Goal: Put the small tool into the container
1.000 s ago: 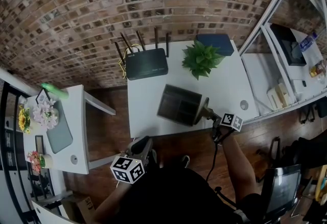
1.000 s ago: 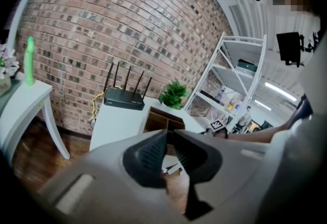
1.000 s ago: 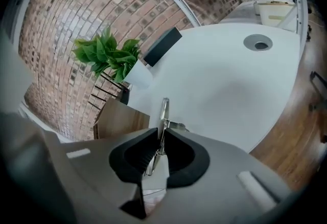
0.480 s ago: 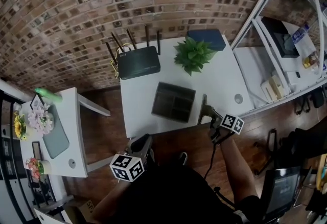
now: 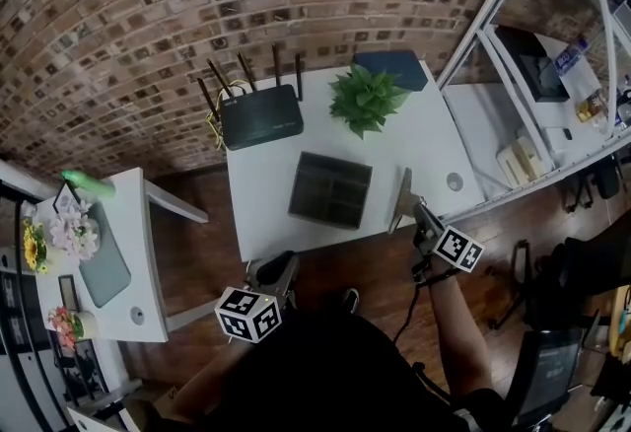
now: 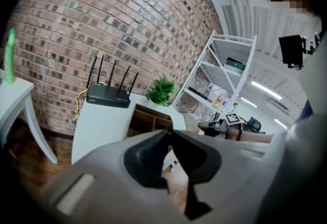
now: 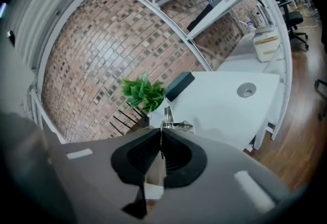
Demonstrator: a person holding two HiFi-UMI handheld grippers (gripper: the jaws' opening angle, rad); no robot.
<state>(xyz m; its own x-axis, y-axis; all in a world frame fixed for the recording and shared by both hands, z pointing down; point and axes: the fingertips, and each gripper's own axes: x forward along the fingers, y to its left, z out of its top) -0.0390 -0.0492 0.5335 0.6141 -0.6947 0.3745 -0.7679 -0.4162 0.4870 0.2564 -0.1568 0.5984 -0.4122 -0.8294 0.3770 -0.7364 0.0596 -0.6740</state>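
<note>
At the front right edge of the white table [image 5: 266, 208]: right gripper [image 5: 415, 215] clenched on the small tool [image 5: 401, 201]. In the right gripper view the two pads of this gripper [image 7: 161, 142] press flat on the tool's near end, and its thin metal part [image 7: 167, 114] sticks out past the fingertips toward the plant [image 7: 143, 93].

- Tool position, head view: a narrow flat piece held end-on toward the back of the table, just right of the container [image 5: 331, 189] and apart from it – not inside. Contact with the tabletop cannot be told.
- Container: dark, low and divided into compartments, near the middle of the table. In the left gripper view it shows as open brown compartments [image 6: 149, 118].
- Left gripper [image 5: 280, 266]: off the table, below its front edge and over the wood floor (marker cube nearest the person). Its jaws [image 6: 169, 135] meet at the tips with nothing between them.
- Behind the container: a black router [image 5: 261, 116] with upright antennas at back left, the plant [image 5: 365, 97] at back centre, and a dark blue flat box [image 5: 391, 68] behind the plant – all well apart from both grippers.
- A round grommet [image 5: 454, 181] is set in the tabletop right of the tool.
</note>
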